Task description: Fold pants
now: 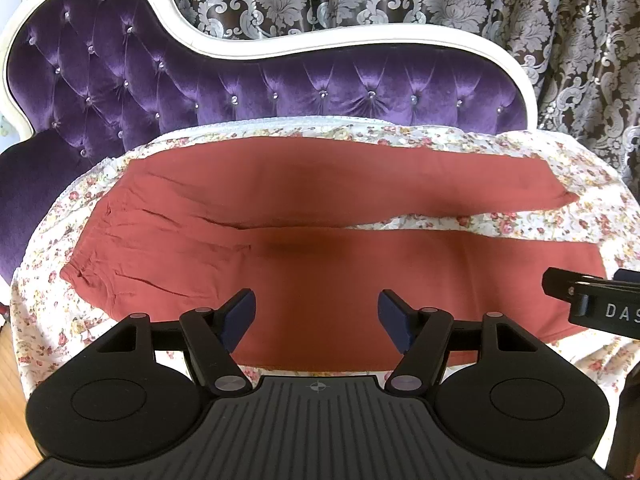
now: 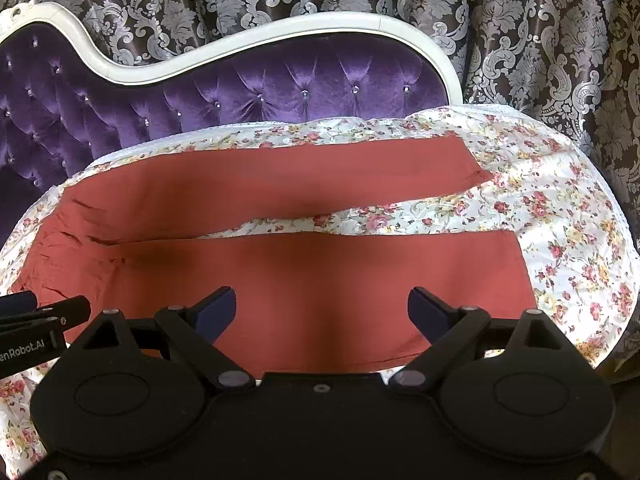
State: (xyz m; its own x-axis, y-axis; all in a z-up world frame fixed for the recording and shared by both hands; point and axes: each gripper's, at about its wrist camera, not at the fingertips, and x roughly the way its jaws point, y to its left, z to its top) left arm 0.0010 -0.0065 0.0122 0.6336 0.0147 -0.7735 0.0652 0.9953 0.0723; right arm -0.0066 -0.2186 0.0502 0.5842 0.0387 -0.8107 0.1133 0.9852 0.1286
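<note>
Rust-red pants [image 1: 304,208] lie flat and unfolded on a floral sheet [image 1: 520,220], waistband at the left, two legs stretching right with a gap between them. They show the same way in the right wrist view [image 2: 320,272]. My left gripper [image 1: 316,312] is open and empty, hovering over the near leg close to its front edge. My right gripper [image 2: 322,308] is open and empty over the near leg further right, toward the cuff [image 2: 520,272]. The right gripper shows at the right edge of the left wrist view [image 1: 592,300].
The floral sheet [image 2: 560,240] covers the seat of a purple tufted sofa [image 1: 160,80] with a white frame [image 1: 360,40]. A patterned brown and silver curtain [image 2: 520,20] hangs behind. Wooden floor [image 1: 8,380] shows at the lower left.
</note>
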